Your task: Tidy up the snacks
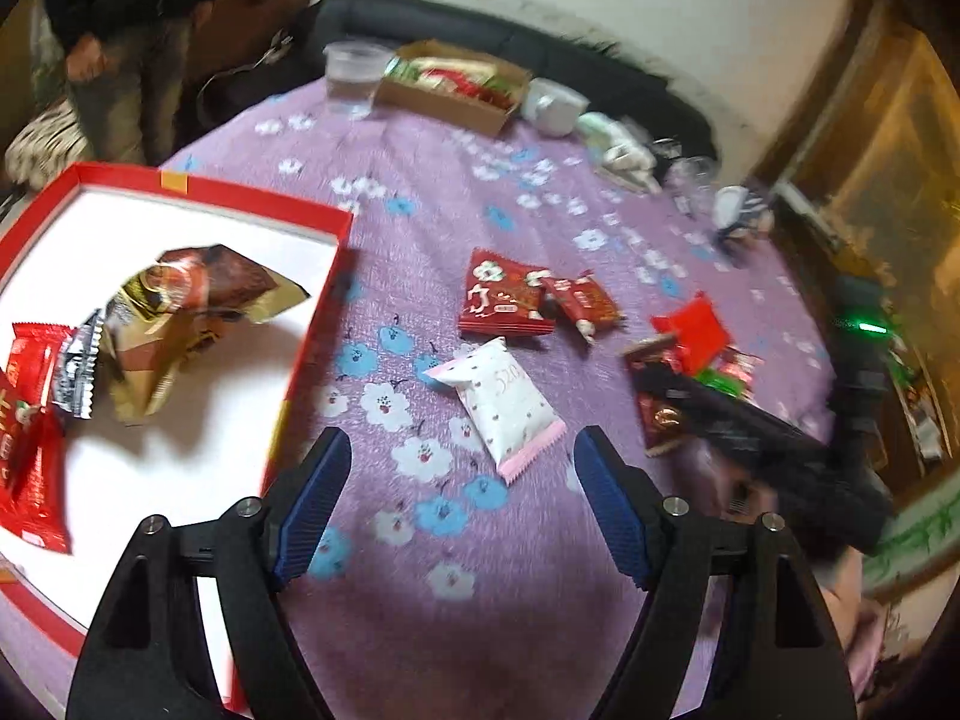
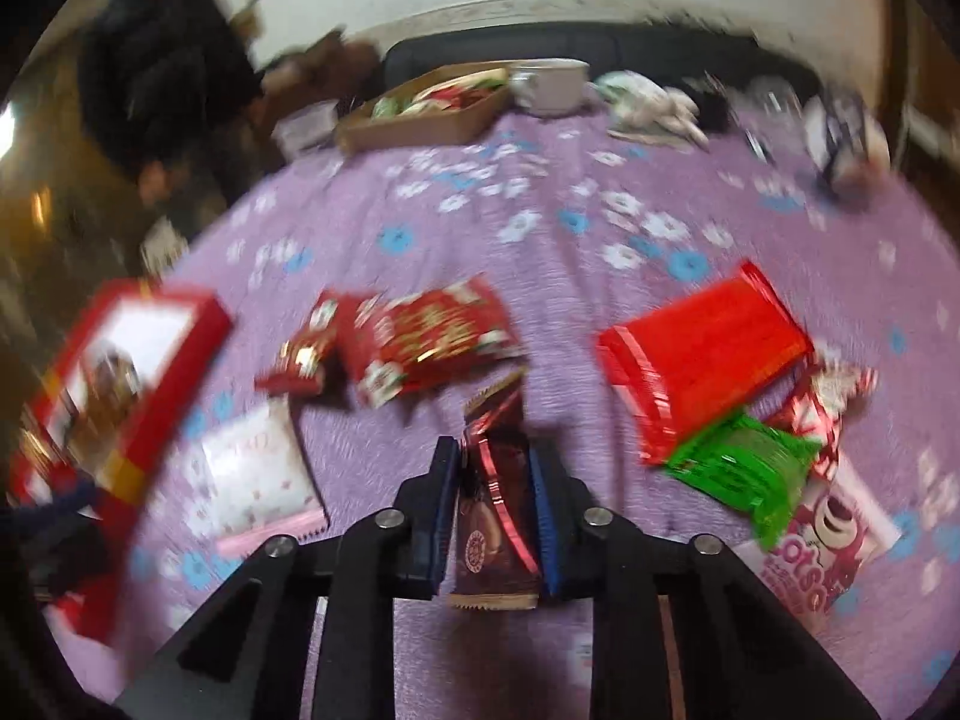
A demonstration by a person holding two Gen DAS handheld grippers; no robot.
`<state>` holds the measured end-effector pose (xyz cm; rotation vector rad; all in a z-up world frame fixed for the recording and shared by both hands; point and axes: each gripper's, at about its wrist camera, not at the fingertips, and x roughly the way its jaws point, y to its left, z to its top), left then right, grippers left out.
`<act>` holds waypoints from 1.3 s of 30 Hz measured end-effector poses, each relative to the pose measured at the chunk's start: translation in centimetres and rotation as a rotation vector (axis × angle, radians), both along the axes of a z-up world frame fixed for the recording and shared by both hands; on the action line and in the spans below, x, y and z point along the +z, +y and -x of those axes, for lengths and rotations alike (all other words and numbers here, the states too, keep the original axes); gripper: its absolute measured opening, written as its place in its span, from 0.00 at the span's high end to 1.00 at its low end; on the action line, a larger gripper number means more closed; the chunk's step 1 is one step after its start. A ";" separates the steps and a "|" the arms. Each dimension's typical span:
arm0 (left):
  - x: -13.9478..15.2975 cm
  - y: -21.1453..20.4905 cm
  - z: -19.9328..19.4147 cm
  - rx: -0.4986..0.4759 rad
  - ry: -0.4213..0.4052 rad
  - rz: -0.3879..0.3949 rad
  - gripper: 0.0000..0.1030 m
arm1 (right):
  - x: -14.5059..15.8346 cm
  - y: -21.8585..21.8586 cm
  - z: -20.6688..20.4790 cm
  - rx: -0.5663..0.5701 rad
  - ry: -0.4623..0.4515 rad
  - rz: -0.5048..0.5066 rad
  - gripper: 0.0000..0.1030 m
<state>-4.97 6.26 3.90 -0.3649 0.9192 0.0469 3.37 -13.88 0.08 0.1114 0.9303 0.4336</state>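
My left gripper [image 1: 462, 450] is open and empty above the purple cloth, just right of the red-rimmed white box [image 1: 252, 204]. The box holds a gold-brown snack bag [image 1: 192, 306] and red packets [image 1: 30, 420]. A white pink-edged packet [image 1: 504, 408] lies just ahead of the left fingers. Two red packets [image 1: 510, 300] lie beyond it. My right gripper [image 2: 495, 456] is shut on a dark brown snack packet [image 2: 495, 528], held above the cloth. It also shows at the right of the left wrist view [image 1: 660, 414]. Red [image 2: 702, 354], green [image 2: 744, 468] and pink [image 2: 822, 546] packets lie to its right.
A cardboard tray of snacks [image 1: 456, 87], a clear plastic cup [image 1: 354, 75], a white mug [image 1: 555, 105] and small clutter stand at the table's far edge. A person in dark clothes [image 1: 126, 12] stands at the far left. A dark sofa runs behind the table.
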 end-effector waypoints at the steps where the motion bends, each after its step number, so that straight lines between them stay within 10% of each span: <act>1: -0.4 -0.4 -0.8 0.014 0.026 0.003 0.25 | 0.4 -0.8 -0.1 -0.012 0.008 -0.051 0.82; 7: -2.8 -2.3 -3.9 0.061 0.157 -0.020 0.26 | 2.2 -3.0 -0.1 -0.047 -0.002 -0.174 0.82; 19: -3.4 -5.7 -5.1 -0.065 0.065 -0.215 0.25 | 3.0 -5.3 0.0 -0.110 0.004 -0.275 0.82; 24: -3.1 -5.1 -5.5 -0.121 0.004 -0.226 0.59 | 2.6 -5.5 -0.2 -0.123 0.020 -0.277 0.82; 39: -2.4 -6.7 -3.9 -0.275 -0.080 -0.338 0.74 | 2.3 -5.7 -0.4 -0.108 0.047 -0.332 0.81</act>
